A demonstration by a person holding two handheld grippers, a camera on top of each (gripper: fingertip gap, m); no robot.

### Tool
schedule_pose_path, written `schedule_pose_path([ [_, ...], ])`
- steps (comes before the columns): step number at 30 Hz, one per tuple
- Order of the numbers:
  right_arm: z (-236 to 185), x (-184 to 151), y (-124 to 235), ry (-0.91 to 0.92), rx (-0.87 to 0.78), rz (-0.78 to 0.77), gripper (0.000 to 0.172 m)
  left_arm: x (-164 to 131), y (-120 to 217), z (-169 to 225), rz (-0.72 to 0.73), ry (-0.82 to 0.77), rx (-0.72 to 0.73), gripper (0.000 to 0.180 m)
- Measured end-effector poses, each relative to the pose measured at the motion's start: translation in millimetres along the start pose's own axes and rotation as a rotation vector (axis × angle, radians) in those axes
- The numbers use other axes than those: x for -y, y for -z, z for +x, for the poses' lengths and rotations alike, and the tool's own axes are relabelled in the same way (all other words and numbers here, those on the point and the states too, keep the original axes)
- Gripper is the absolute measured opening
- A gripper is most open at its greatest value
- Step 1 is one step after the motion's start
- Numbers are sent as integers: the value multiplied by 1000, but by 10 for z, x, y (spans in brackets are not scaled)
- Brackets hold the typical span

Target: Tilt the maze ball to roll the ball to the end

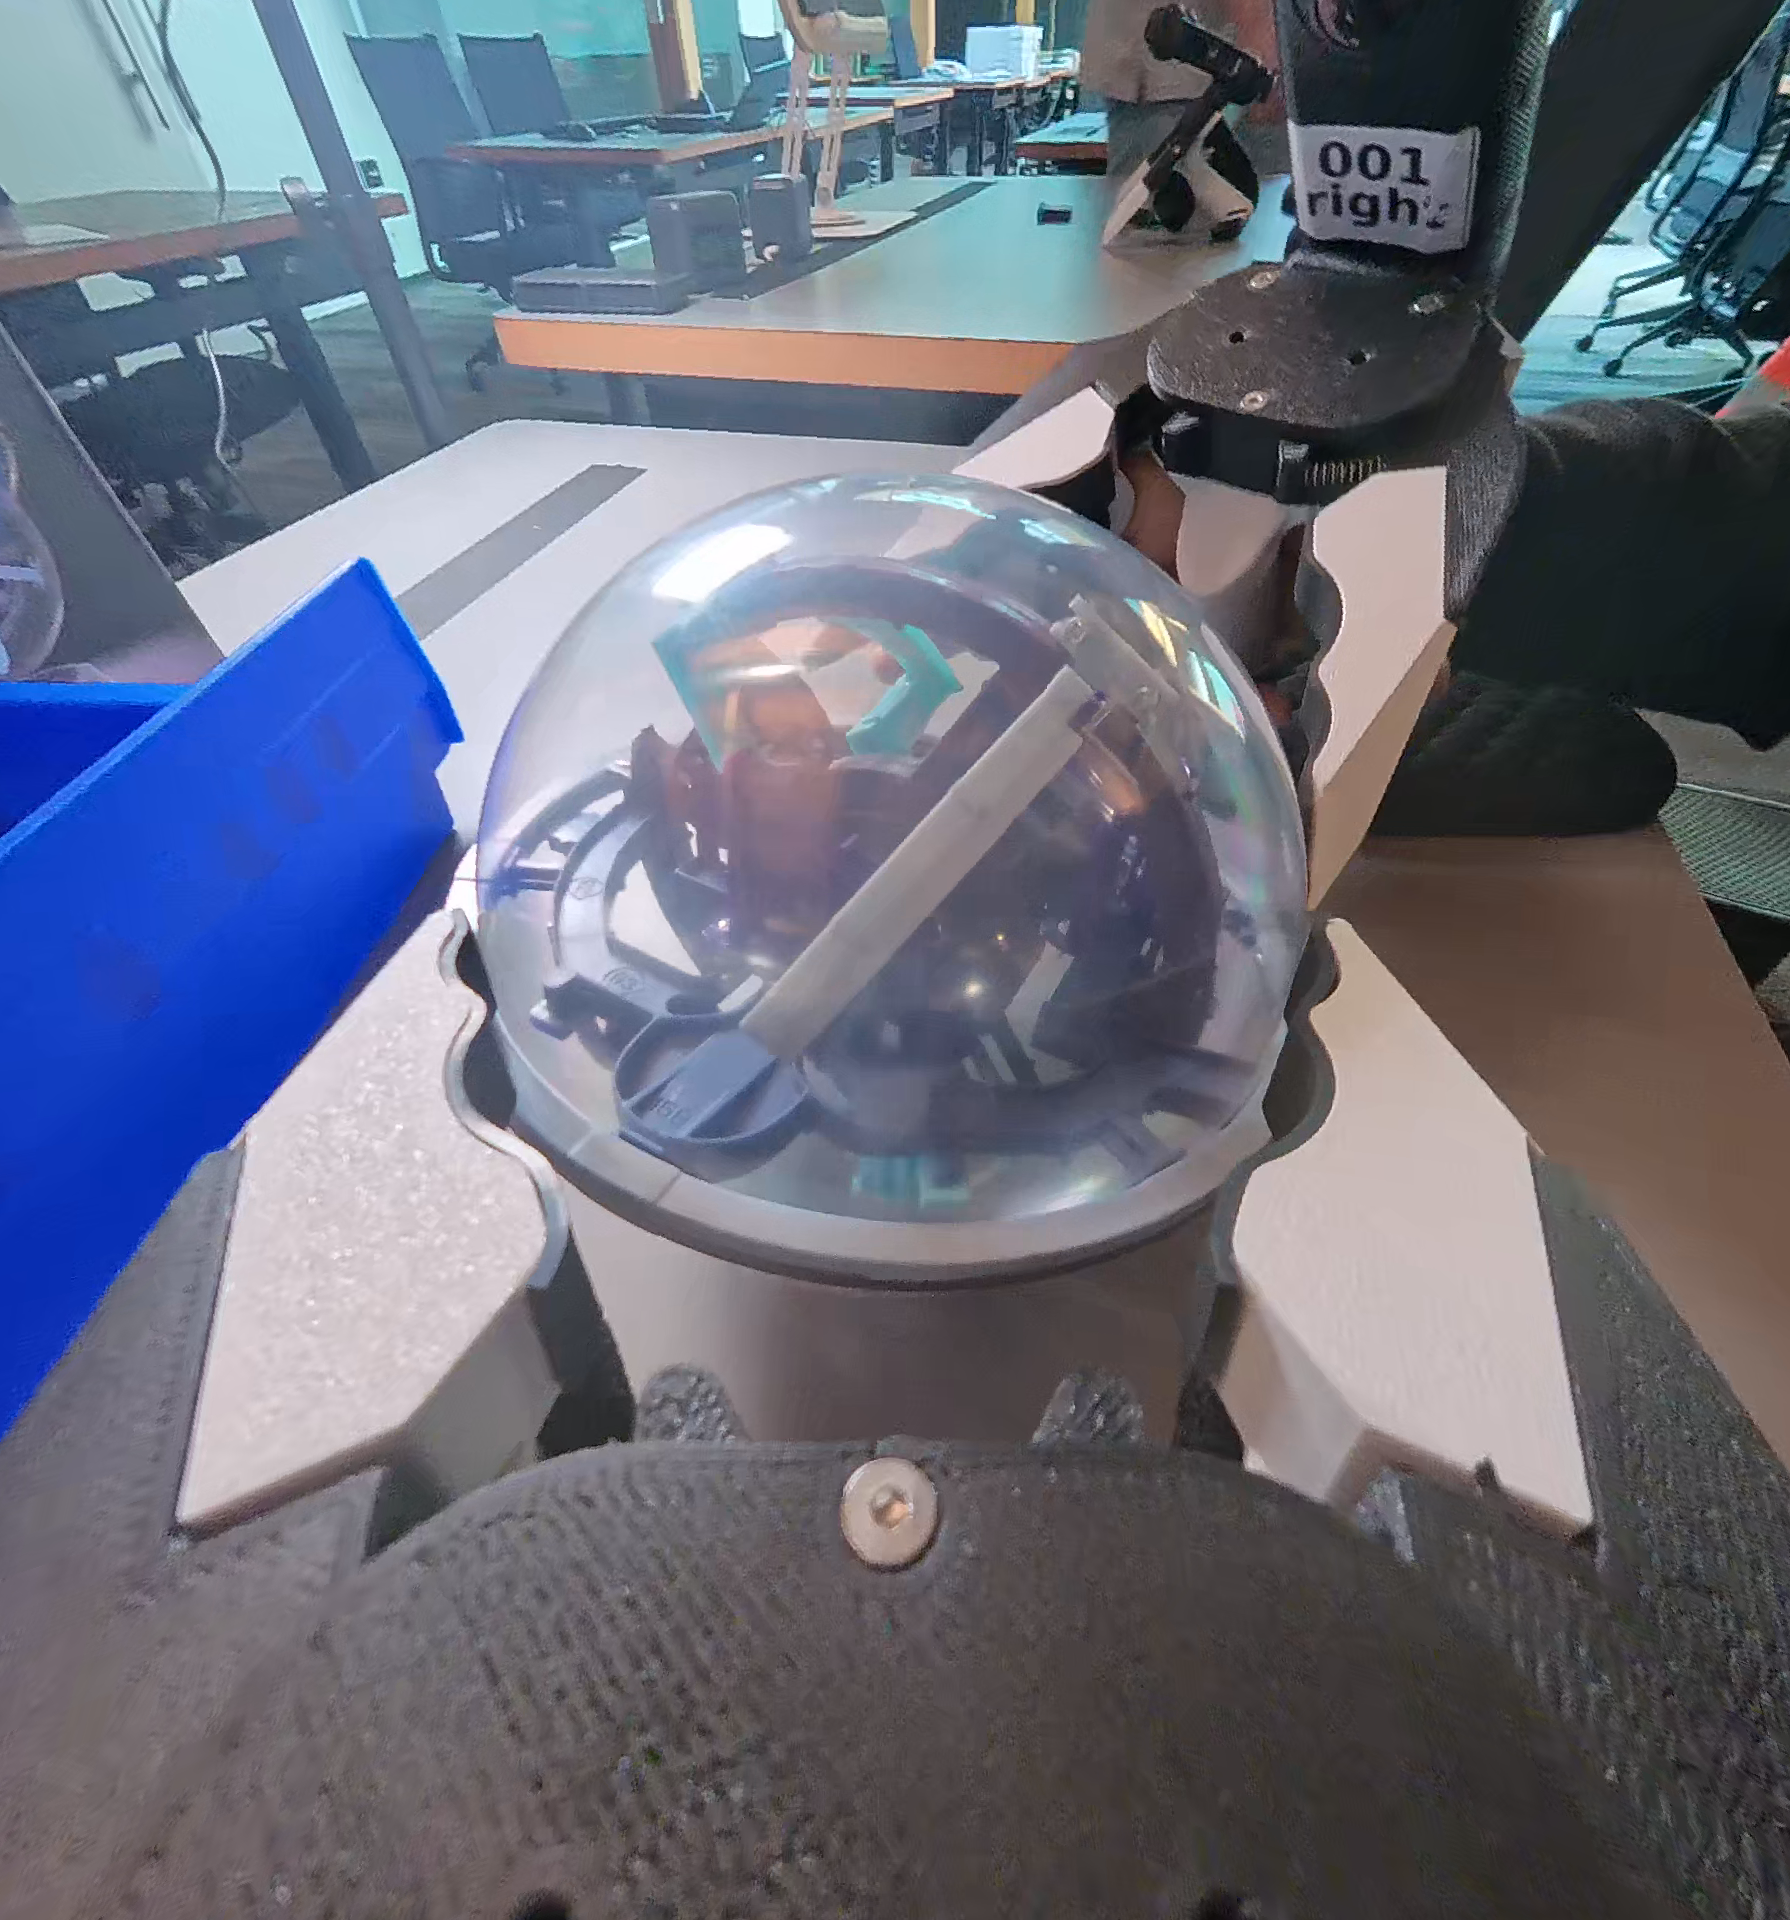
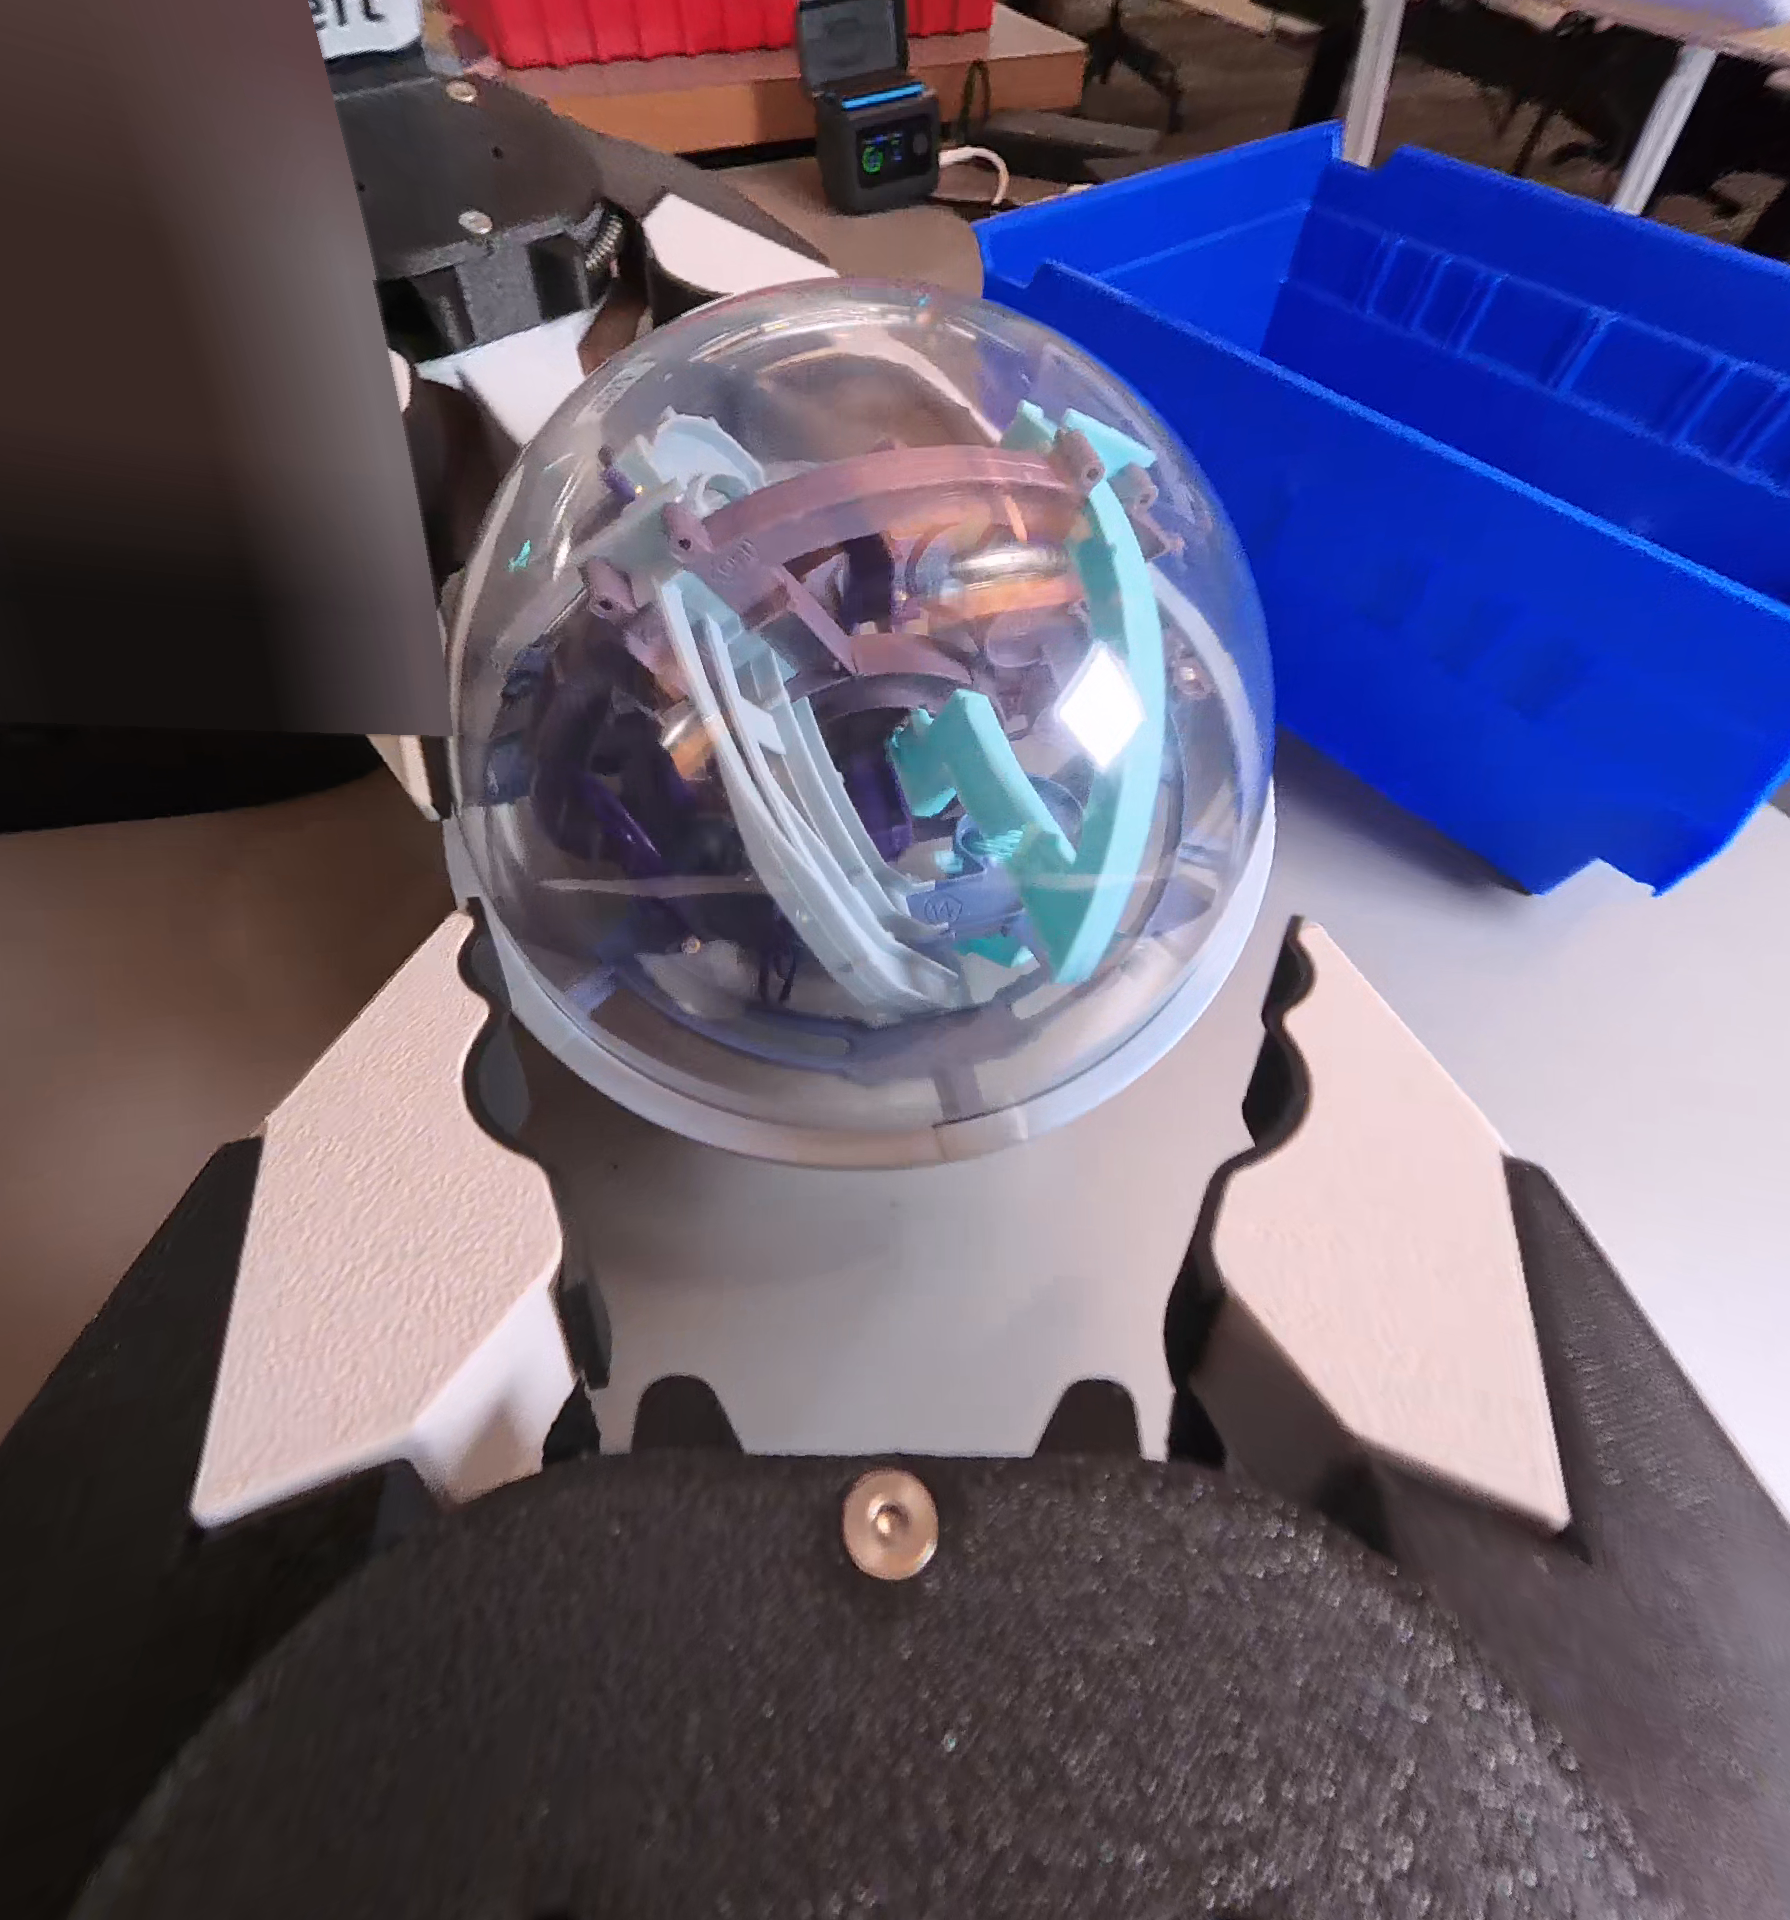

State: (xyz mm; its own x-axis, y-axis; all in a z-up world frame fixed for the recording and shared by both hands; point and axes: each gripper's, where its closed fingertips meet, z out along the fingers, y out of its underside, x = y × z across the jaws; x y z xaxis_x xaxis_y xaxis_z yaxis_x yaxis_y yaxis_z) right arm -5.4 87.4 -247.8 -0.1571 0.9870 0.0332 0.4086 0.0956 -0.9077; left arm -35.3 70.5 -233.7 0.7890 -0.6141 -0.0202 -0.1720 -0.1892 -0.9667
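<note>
Two grippers hold one clear maze ball from opposite sides, above the table. The left gripper squeezes it with both fingers spread wide. The right gripper squeezes it too. One blue bin sits just beside the ball.
</note>
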Motion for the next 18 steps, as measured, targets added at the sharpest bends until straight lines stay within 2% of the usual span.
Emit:
schedule_pose_path([
  [6,-71,31,-48,13,15,8,141,-18,-14,53,13,55,1,147],
  [13,-96,63,-22,24,41,-66,142,-63,-4,87,11,155,-16,146],
  [18,-92,54,2,33,61,-95,141,-78,27,97,30,151,-55,142],
])
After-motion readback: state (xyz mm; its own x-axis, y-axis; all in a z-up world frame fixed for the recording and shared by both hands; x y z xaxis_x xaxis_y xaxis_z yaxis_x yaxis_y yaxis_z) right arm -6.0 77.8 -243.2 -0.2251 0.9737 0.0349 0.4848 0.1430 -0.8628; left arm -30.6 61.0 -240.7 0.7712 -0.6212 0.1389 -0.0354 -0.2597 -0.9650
